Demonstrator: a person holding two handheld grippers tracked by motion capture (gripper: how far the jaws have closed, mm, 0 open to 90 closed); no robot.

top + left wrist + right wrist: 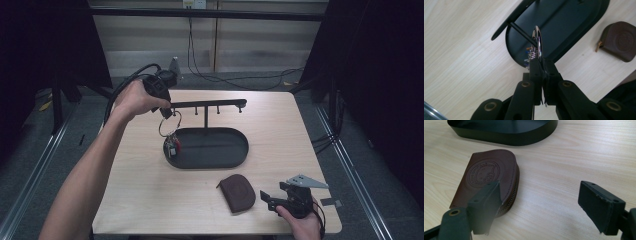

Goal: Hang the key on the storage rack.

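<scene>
My left gripper (166, 113) is shut on a silver key ring (170, 124) at the left end of the black rack's crossbar (205, 104). Several keys (172, 146) dangle from the ring over the left end of the oval tray (239, 156). In the left gripper view the ring (538, 42) stands pinched between the shut jaws of that gripper (543, 65), and a thin black peg (521, 33) reaches it; I cannot tell whether the peg goes through. My right gripper (267, 199) (541, 195) rests open beside a brown leather pouch (238, 192) (486, 175), its left jaw over the pouch's edge.
The rack's post rises from the black tray (574, 22) (506, 135) at mid-table, with further pegs under the bar. The pouch (619, 40) lies near the front edge. Bare wood surrounds the tray; dark curtains and cables lie beyond the table.
</scene>
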